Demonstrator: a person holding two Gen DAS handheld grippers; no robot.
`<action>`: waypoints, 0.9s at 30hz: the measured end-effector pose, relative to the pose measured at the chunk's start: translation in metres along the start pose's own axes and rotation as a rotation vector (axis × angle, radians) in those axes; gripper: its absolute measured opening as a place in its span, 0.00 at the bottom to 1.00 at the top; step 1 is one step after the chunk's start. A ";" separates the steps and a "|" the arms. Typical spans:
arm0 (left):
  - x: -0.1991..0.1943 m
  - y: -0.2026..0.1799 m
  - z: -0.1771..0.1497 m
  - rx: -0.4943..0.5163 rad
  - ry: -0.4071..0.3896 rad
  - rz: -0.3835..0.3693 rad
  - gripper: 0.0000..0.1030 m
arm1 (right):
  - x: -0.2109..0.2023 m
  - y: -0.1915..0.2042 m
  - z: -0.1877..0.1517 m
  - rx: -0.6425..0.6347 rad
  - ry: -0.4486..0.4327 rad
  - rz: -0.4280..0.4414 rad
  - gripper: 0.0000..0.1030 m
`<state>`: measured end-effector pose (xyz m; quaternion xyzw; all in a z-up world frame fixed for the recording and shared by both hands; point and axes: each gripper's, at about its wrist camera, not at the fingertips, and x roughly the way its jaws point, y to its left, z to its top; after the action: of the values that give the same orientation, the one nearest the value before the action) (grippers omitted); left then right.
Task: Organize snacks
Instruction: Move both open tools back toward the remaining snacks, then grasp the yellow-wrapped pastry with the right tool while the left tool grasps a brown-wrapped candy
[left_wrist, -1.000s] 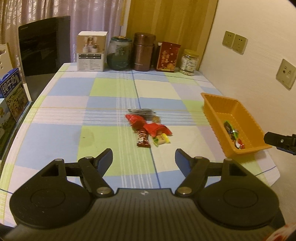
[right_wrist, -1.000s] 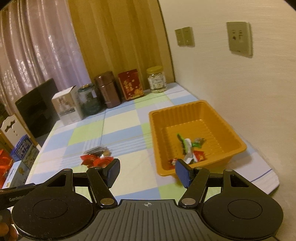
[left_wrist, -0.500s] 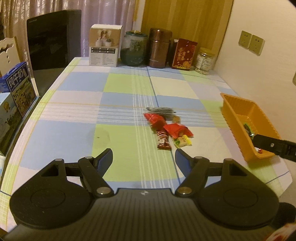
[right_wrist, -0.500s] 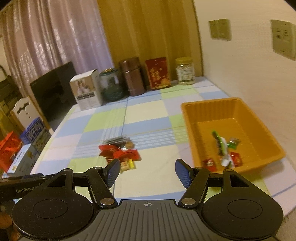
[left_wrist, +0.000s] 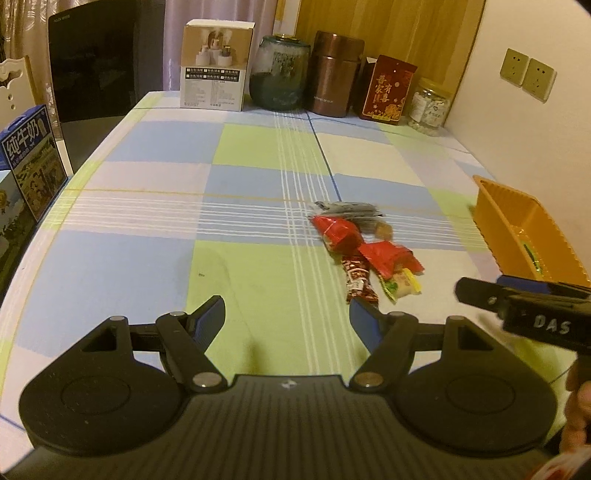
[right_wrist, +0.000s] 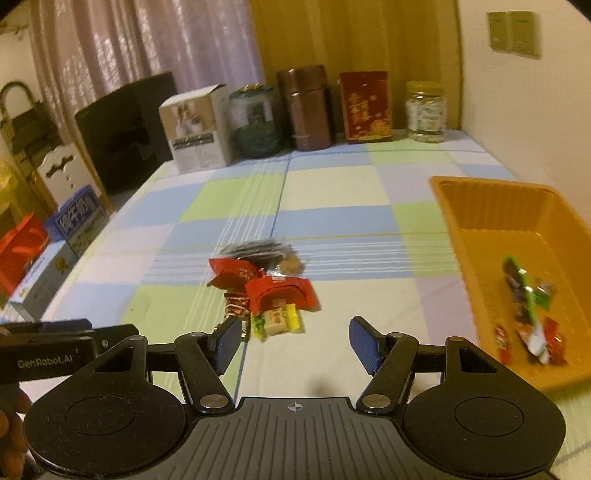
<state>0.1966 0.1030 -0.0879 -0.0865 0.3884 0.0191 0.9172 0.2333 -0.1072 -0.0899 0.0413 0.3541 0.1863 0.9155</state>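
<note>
**Kid 1:** Left wrist view first. We see our left gripper (left_wrist: 287, 319) with its jaws apart and nothing between them. The pile of snacks (left_wrist: 364, 251) lies on the checked tablecloth (left_wrist: 147, 221), ahead of the tips and a bit to the right. The dark red wrapper (left_wrist: 357, 282) is nearest, just past the right finger.

**Kid 2:** From the right wrist we see our right gripper (right_wrist: 293, 339), jaws apart too, holding nothing. The pile (right_wrist: 264, 288) lies ahead and to the left; the yellow candy (right_wrist: 277, 320) is just beside the left finger. The orange tray (right_wrist: 476, 199) sits to the right, with some snacks in it.
</note>
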 end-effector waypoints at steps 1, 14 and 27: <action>0.004 0.001 0.001 0.003 0.002 0.001 0.69 | 0.007 0.001 0.000 -0.009 0.006 0.003 0.64; 0.037 0.015 0.002 -0.009 0.032 0.004 0.69 | 0.078 0.012 -0.007 -0.095 0.070 0.018 0.54; 0.048 0.012 -0.002 -0.014 0.047 -0.014 0.69 | 0.092 0.020 -0.011 -0.176 0.052 -0.040 0.31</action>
<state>0.2271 0.1125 -0.1253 -0.0959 0.4091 0.0131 0.9073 0.2821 -0.0551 -0.1523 -0.0513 0.3609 0.1994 0.9096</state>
